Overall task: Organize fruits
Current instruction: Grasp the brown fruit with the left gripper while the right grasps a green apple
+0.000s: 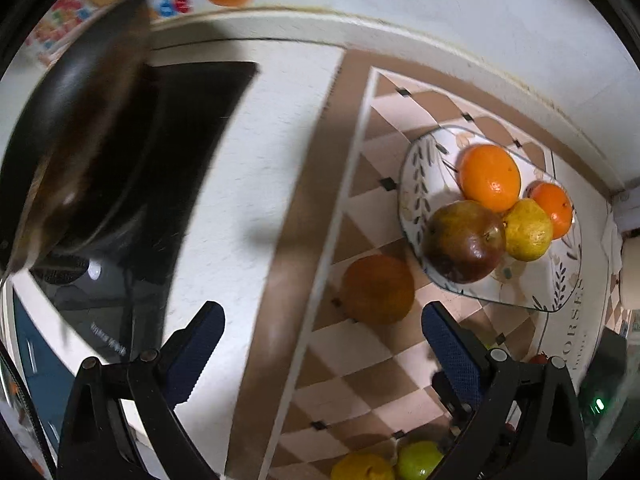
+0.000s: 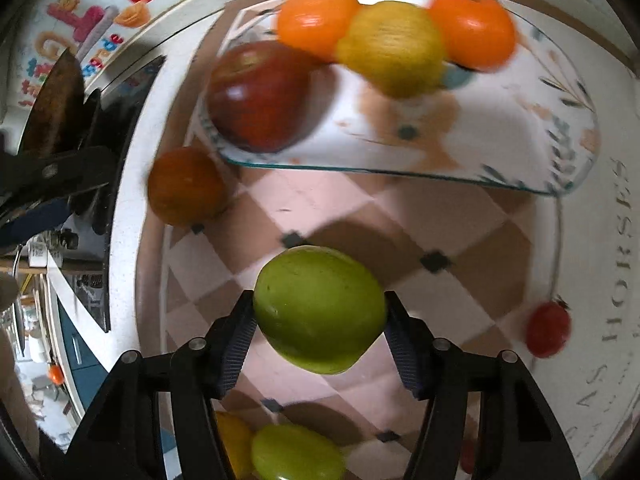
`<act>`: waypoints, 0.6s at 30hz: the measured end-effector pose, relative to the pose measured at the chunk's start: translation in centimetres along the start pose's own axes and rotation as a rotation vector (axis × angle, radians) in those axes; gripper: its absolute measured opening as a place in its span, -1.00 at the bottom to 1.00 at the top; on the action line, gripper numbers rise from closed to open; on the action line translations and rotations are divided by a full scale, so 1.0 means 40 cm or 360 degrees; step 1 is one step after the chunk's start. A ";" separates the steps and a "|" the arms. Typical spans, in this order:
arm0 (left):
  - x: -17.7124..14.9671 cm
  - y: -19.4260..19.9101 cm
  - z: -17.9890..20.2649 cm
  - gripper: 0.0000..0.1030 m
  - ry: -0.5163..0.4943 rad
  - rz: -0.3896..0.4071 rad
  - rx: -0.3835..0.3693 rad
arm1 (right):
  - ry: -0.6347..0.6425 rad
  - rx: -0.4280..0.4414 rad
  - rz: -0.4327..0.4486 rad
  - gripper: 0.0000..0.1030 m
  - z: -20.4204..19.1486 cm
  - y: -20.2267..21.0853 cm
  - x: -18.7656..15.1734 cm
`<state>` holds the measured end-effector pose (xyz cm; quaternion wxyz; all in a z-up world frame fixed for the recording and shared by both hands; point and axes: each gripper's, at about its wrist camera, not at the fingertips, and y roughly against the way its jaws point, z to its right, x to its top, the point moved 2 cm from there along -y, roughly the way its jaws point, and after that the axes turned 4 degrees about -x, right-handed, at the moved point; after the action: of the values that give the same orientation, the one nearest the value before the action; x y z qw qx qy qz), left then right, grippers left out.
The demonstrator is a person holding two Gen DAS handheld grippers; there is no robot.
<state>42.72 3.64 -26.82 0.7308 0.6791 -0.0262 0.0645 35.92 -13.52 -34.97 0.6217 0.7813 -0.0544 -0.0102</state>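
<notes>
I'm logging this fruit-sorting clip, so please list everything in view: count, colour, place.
oranges: two, orange, on the plate.
yellow fruit: one, on the plate, between the oranges.
red apple: one, red-green, at the plate's edge.
plate: one, white with leaf print, on the checked mat.
dark orange fruit: one, on the mat beside the plate.
green apple: one, between the right pads.
small red fruit: one, beside the mat.
pan: one, black, on the stove.
left gripper: open, empty.
right gripper: closed on the green apple.

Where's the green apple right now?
In the right wrist view the green apple sits low and centre between the right gripper's fingers, over the checkered mat, on the near side of the glass tray of fruit.
</notes>
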 end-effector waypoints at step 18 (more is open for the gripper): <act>0.009 -0.136 0.112 0.05 -0.0333 -0.0097 -0.0051 | -0.0053 -0.0103 -0.0036 0.26 0.079 0.021 -0.012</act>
<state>43.99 -1.16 -31.83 0.7364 0.6708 -0.0827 -0.0296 35.12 -16.72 -34.90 0.6455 0.7610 -0.0555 -0.0319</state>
